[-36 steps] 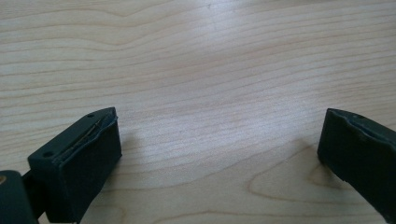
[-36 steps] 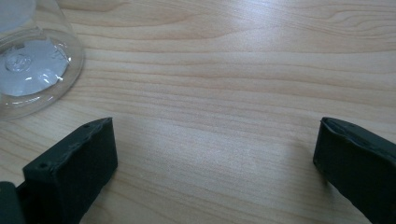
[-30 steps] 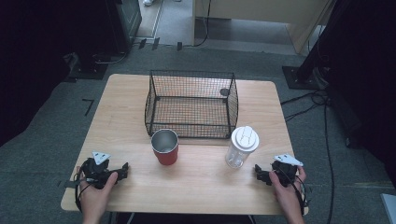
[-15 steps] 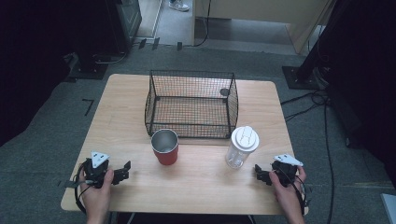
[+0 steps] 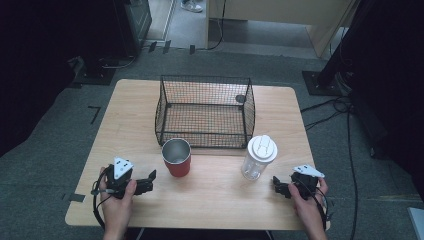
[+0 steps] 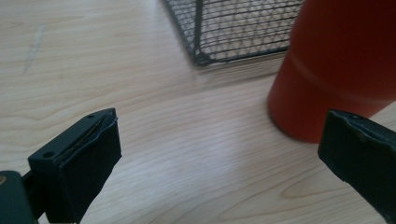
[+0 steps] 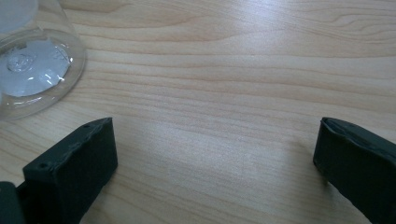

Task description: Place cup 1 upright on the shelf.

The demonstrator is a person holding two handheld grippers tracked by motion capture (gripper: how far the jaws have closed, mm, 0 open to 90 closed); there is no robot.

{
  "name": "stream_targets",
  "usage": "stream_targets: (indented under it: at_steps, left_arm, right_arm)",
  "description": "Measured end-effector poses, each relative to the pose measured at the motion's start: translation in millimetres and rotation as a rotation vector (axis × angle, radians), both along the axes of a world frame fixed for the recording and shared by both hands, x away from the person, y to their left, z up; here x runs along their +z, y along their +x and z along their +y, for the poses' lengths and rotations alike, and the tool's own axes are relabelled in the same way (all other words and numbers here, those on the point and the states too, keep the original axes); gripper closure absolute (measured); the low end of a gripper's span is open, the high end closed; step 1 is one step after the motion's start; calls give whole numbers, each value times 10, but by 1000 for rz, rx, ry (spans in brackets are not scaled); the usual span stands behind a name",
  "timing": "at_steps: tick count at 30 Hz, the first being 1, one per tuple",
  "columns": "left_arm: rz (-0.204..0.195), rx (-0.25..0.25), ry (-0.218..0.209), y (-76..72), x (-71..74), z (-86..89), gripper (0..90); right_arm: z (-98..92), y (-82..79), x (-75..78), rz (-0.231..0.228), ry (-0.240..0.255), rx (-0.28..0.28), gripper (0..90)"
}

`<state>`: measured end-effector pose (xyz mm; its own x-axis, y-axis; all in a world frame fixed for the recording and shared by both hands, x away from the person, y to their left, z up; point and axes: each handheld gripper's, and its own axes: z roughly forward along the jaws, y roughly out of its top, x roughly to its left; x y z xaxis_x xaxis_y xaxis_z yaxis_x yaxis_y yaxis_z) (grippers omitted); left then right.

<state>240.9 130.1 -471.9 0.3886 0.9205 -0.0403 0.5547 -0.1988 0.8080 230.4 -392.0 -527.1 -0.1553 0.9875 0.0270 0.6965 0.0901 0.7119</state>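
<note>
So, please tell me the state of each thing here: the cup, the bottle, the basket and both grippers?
Red cup: upright, open top, looks empty.
Clear bottle: upright, white lid on.
Wire basket: upright, open top.
Left gripper: jaws open, holding nothing.
Right gripper: jaws open, holding nothing.

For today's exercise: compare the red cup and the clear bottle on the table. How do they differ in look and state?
The red cup is opaque with a metal inside; the clear bottle is see-through. The cup is open-topped; the bottle wears a white lid. Both stand upright just in front of the wire basket, held by neither gripper.
</note>
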Motion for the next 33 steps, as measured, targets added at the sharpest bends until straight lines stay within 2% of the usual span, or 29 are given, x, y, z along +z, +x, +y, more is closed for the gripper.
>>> stream_targets:
  at_steps: [22, 25, 33]
  left_arm:
    - [-43, -141, -71, 92, 90, -452, 0]
    - [-41, -145, -81, 102, 88, -485, 0]
    - [-27, -171, -77, 161, 88, -603, 0]
  right_arm:
    - [-5, 9, 0, 0, 0, 9, 0]
    - [-5, 9, 0, 0, 0, 9, 0]
    - [-5, 9, 0, 0, 0, 9, 0]
